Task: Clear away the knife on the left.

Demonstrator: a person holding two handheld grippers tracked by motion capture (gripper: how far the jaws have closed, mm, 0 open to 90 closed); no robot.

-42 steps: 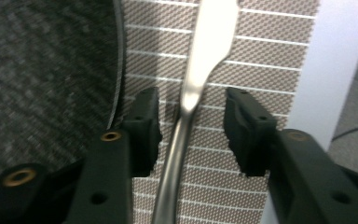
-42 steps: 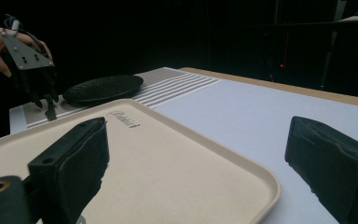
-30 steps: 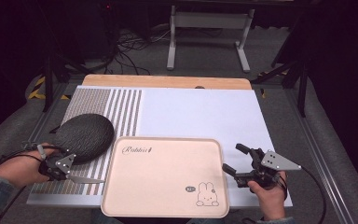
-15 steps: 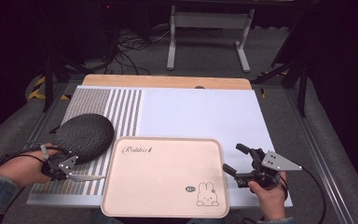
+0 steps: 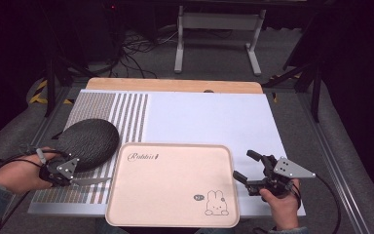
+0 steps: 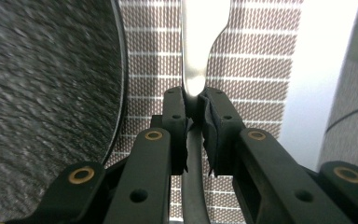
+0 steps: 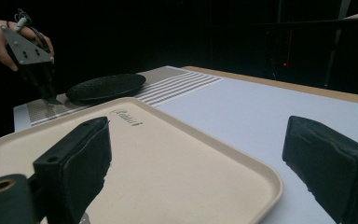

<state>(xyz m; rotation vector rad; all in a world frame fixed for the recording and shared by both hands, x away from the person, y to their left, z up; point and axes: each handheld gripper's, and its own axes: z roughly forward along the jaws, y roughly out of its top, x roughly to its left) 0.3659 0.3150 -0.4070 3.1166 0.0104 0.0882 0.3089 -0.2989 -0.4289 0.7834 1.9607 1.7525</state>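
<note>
- In the left gripper view the knife's [image 6: 195, 56] blade tip is cut off at the top edge
- The left gripper [image 6: 193, 109] is clamped on the knife's handle end, the blade lying on the striped mat [image 5: 126, 109] between dark plate [image 5: 86, 144] and tray [image 5: 173, 183]
- The right gripper [image 5: 247, 168] gapes wide at the tray's right edge, holding nothing

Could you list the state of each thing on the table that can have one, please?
Left gripper: shut on the knife.
Knife: held by its handle, blade level, pointing at the tray.
Right gripper: open, holding nothing, beside the tray.
Tray: flat on the table, nothing on it.
Dark plate: flat on the striped mat, nothing on it.
</note>
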